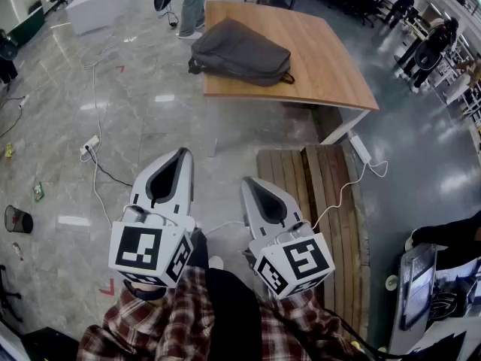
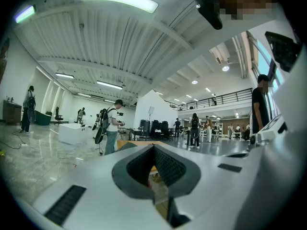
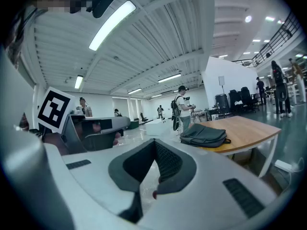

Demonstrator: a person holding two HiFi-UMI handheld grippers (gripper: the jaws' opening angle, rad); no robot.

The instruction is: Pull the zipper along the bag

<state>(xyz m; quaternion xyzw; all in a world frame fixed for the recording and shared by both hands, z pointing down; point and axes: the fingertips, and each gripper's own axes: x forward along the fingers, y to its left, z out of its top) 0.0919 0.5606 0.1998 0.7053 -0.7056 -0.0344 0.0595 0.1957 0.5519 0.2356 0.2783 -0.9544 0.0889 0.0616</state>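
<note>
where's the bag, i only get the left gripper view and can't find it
Observer: The grey bag lies flat on the wooden table, well ahead of the left gripper.
Operator: is the right gripper holding anything
Observer: No, the right gripper is shut and empty.
Operator: anything on the floor on the way
Observer: A slatted wooden platform lies by the table's near right corner, with a white power strip beside it.
</note>
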